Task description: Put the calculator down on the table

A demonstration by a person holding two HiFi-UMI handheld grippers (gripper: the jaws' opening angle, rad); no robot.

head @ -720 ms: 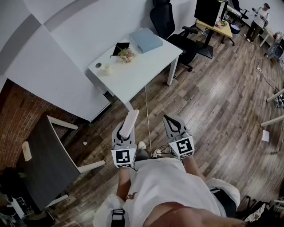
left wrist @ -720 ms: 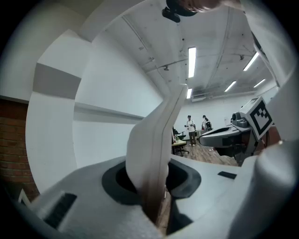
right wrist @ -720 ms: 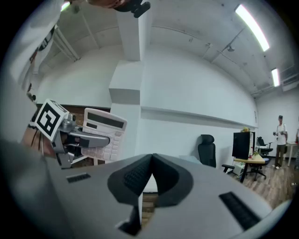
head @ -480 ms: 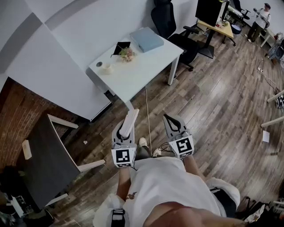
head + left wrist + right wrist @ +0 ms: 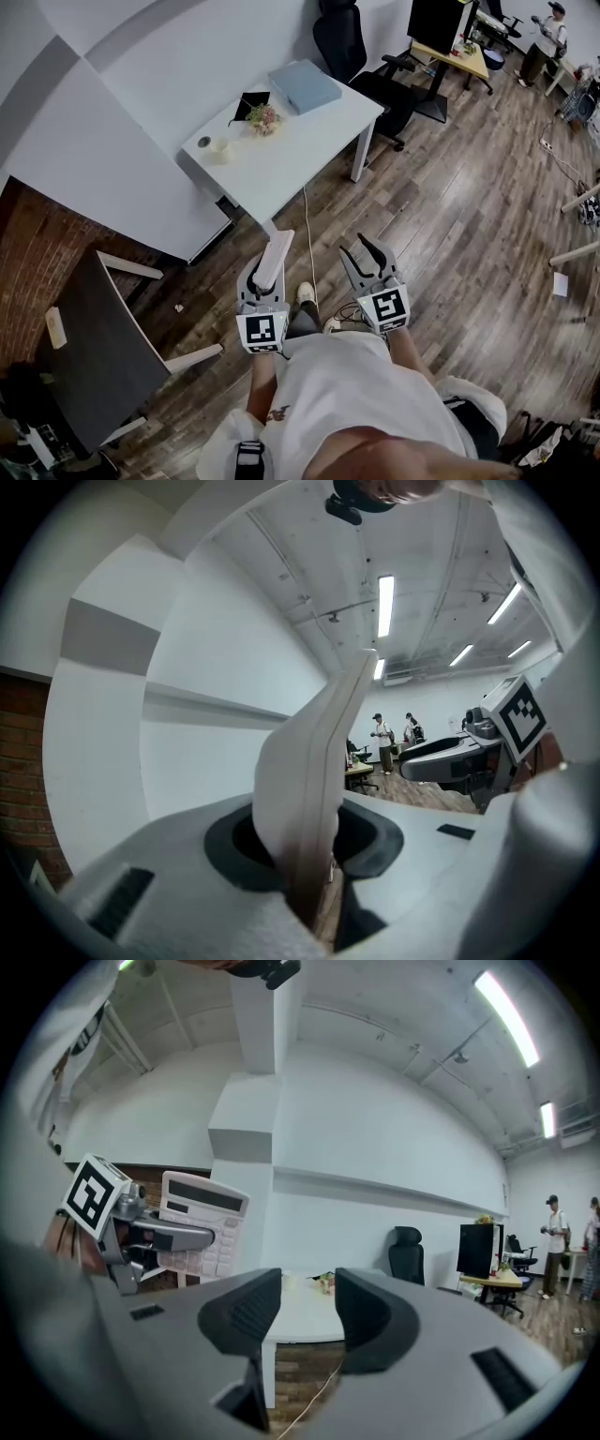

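Standing on the wooden floor (image 5: 469, 216) a little way short of the white surface (image 5: 309, 150), the person held both tools out level in front of a white shirt (image 5: 347, 394). The left claw (image 5: 262, 274) was clamped on the calculator (image 5: 276, 253), which stuck out forward past the jaw tips, edge-on and upright, in the air above the floor and well apart from the white surface. In the left gripper view the pale calculator (image 5: 314, 780) rose thin and tall from between the dark pads, which pressed on its lower end from either side. The right gripper view caught the calculator's (image 5: 200, 1218) keyed face and display window, gripped low down by the left claw (image 5: 150, 1234) beside its marker cube. The right claw (image 5: 363, 253) hung just beside the left one, jaws apart with nothing between them; its own view showed only the white surface's edge (image 5: 300, 1321) and a hanging cable (image 5: 314, 1396) through the gap. On the white surface lay a light blue box (image 5: 307, 84), a small bunch of flowers (image 5: 265, 117), a little cup (image 5: 222, 147) and a dark flat item (image 5: 251, 100). A black office chair (image 5: 352, 42) stood at the surface's far end.
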